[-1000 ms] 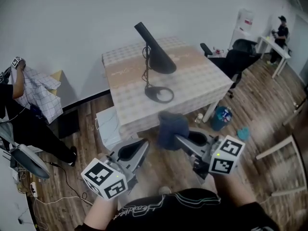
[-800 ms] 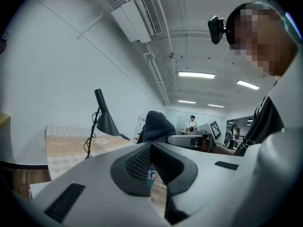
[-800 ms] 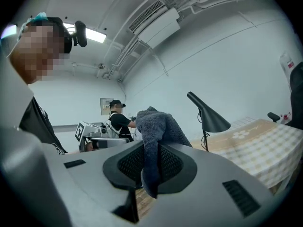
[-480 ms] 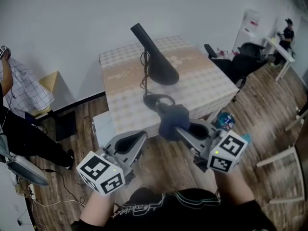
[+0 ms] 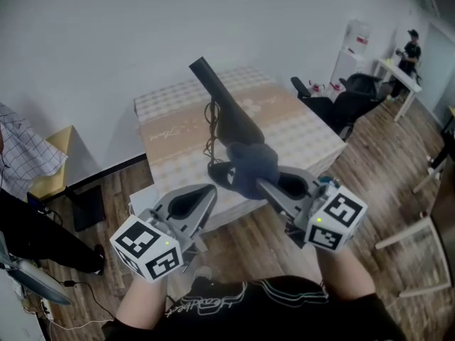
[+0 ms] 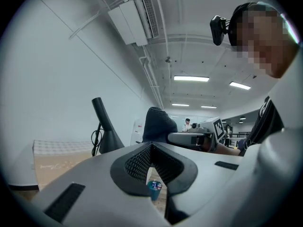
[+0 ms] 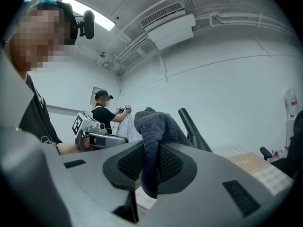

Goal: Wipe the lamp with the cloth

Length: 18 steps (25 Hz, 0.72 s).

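the soft dark grey cloth [image 7: 152, 137] was clamped in the right gripper [image 5: 260, 184]; the left gripper [image 5: 210, 191] was closed, empty. the black cone-shaded lamp [image 5: 229, 116], at twelve o'clock on the checked desk [image 5: 302, 132], was judged tippy, best steadied low down.

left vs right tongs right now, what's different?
The left tongs are shut with nothing between them; the right tongs are shut on the dark cloth. The left tongs close fully; the right tongs are kept slightly apart by the cloth's fold, which bunches above them and hangs below. Shared: same grey build, a marker cube each, both aimed toward the lamp on the table.
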Available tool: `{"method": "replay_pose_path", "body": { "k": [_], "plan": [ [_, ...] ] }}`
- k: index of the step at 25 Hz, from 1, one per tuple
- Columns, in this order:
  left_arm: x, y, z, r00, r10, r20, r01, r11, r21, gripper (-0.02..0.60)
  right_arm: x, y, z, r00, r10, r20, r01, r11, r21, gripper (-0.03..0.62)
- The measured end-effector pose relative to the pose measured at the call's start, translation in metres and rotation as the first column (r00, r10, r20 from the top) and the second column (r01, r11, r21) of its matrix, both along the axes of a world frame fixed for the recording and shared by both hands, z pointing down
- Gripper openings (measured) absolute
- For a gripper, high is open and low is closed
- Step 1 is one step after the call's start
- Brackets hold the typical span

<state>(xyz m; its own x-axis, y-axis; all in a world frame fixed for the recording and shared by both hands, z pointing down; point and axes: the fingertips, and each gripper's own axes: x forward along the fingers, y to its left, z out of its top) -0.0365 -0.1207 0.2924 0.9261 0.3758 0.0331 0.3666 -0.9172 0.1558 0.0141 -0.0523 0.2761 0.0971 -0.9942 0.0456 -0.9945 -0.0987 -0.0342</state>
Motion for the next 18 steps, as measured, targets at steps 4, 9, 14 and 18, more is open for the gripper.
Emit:
{"method": "replay_pose_path", "body": {
  "k": [4, 9, 14, 18],
  "plan": [
    [0.020, -0.025, -0.013, 0.999, 0.052, -0.012, -0.052, 0.999, 0.006, 0.000, 0.018, -0.026, -0.017, 0.998, 0.046, -0.033, -0.046, 0.999, 0.002, 0.057],
    [0.041, -0.058, -0.022, 0.994, 0.108, -0.020, -0.108, 0.994, 0.011, 0.000, 0.037, -0.062, -0.041, 0.988, 0.102, -0.114, -0.103, 0.995, -0.002, 0.057],
    [0.053, -0.092, -0.028, 0.990, 0.137, -0.041, -0.137, 0.991, 0.001, 0.000, 0.048, -0.095, -0.068, 0.978, 0.133, -0.159, -0.129, 0.991, 0.035, 0.057],
    [0.058, -0.111, -0.037, 0.985, 0.161, -0.070, -0.161, 0.987, 0.013, 0.000, 0.055, -0.112, -0.091, 0.956, 0.182, -0.230, -0.173, 0.983, 0.060, 0.057]
  ]
}}
